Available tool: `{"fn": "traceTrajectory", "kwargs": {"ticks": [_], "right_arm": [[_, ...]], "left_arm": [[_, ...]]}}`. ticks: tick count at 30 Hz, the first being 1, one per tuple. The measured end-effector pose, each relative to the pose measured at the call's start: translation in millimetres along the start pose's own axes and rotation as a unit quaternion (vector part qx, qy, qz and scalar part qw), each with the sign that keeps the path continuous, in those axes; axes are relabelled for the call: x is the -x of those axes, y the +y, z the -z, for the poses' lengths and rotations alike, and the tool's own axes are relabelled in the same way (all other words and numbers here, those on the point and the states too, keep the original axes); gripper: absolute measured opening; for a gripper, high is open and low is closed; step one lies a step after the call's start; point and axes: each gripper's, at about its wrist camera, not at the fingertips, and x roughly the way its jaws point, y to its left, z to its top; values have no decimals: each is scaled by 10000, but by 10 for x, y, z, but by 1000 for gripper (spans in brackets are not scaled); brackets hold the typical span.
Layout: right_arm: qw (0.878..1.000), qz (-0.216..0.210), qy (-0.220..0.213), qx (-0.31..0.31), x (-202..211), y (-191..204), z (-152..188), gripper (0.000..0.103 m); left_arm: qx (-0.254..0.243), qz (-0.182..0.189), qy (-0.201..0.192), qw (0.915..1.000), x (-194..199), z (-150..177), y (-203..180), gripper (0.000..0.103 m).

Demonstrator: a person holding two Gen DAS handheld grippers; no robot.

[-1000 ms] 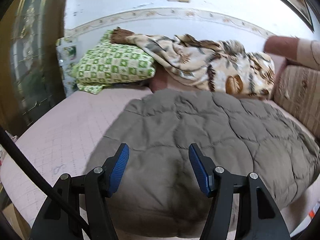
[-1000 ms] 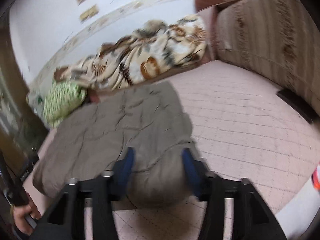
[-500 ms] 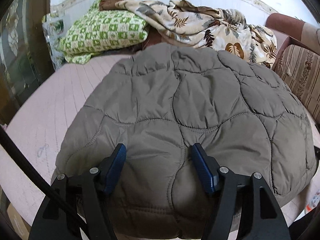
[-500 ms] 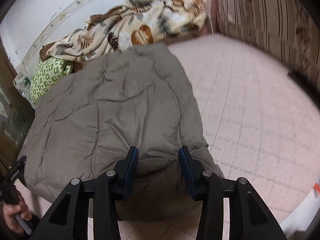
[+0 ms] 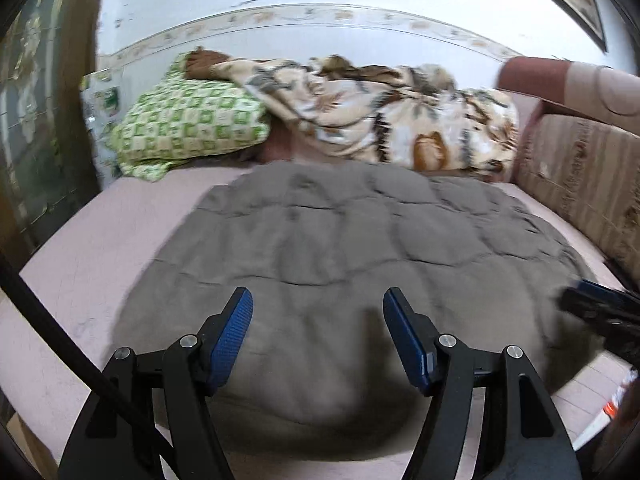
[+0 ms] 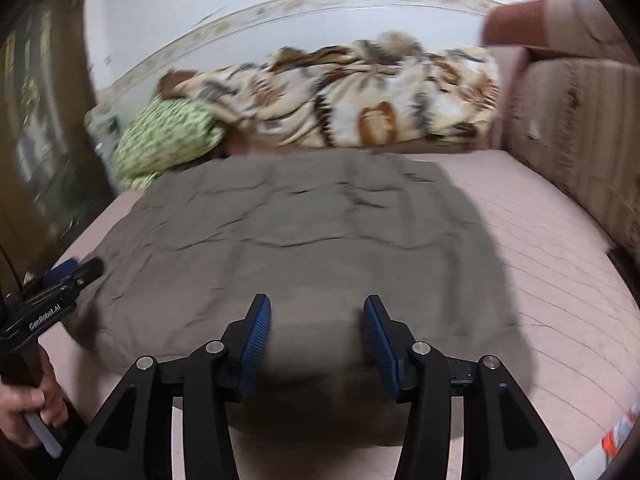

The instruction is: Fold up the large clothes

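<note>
Now the grey-brown quilted padded garment (image 5: 360,248) lies flat on the pink bed (image 5: 100,248), at twelve o'clock from both grippers. Left gripper (image 5: 318,336) gapes empty; right gripper (image 6: 316,336), jaws just widened, grips nothing.

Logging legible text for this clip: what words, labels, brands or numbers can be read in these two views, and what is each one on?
"GenRobot.AI": white lettering on the black side of the left gripper, seen in the right wrist view.
Green and white package against the wall beside the green patterned pillow: printed, but too small and blurred to read.
Orange and white item at the lower right edge: markings blurred, unreadable.
Nothing else legible.
</note>
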Motion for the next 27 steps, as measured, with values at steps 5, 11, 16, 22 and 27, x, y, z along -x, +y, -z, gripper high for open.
{"fn": "traceTrajectory", "kwargs": {"ticks": [5,11,16,22,27], "right_arm": [[9995,25,-37,328,-167,378,-71,59],[9984,124,331,447,-456,373,11,63],[9978,137,451,470,-560,363,79,65],[9975,111,502,481,-612,364,87,65],[9975,60,511,490,-617,346,89,66]], "left_arm": [[-293,58,309,9991,-176,91,-233,67],[-489,-59,635,9968,-377,181,-296,68],[-526,-53,707,9961,-430,209,-294,68],[-607,-97,712,9956,-453,223,-316,68],[-617,-102,704,9956,-456,227,-318,69]]}}
